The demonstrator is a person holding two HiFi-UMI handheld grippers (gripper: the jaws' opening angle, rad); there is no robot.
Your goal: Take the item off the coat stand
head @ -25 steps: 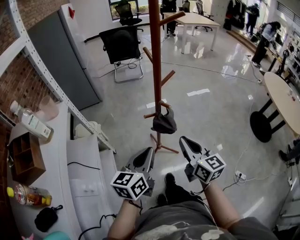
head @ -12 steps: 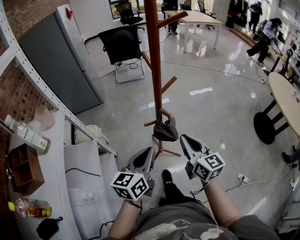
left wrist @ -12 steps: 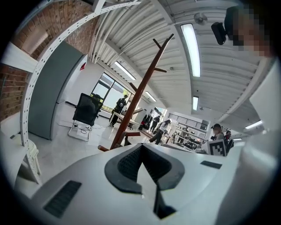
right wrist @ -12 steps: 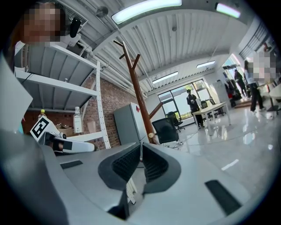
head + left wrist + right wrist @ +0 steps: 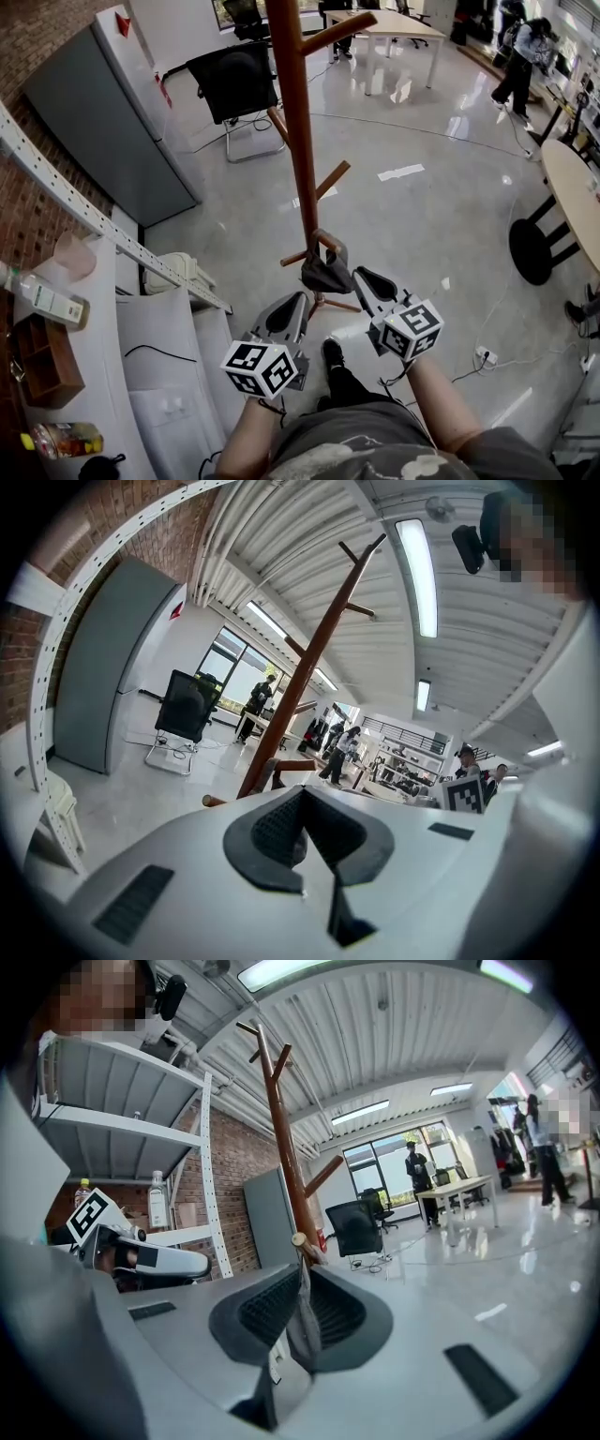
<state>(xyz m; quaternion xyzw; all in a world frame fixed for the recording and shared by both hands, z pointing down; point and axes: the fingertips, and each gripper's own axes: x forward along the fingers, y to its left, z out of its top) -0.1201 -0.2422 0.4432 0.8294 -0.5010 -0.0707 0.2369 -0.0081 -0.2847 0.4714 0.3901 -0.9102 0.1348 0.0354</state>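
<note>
**A:** They've stepped in on the coat stand (image 5: 295,141)! A second ago both tools hung well short of it. Now the right gripper (image 5: 361,278) has its tip just beside the item (image 5: 326,272).

**B:** And the item hasn't budged. It's a dark grey bundle that droops off the low peg (image 5: 295,257), tight against the stand's pole.

**A:** How do the tongs look?

**B:** Pressed together on both sides, with nothing between them. The left gripper (image 5: 295,305) trails below and left of the stand's peg, also empty.

**A:** So this is still the approach.

**B:** I'd say so. Those right jaws must spread before they can bite any fabric.

**A:** Anything in the way?

**B:** The peg slants upward, so the item likely has to be lifted over its end. Another peg (image 5: 333,178) juts out higher up the stand, and the pole sits right behind.

**A:** And around it?

**B:** Beyond the stand there's a black chair (image 5: 234,80), with a grey cabinet (image 5: 94,112) and a white rack (image 5: 84,211) to its left and a round table (image 5: 572,187) far right. None of these crowd the reach.
</note>
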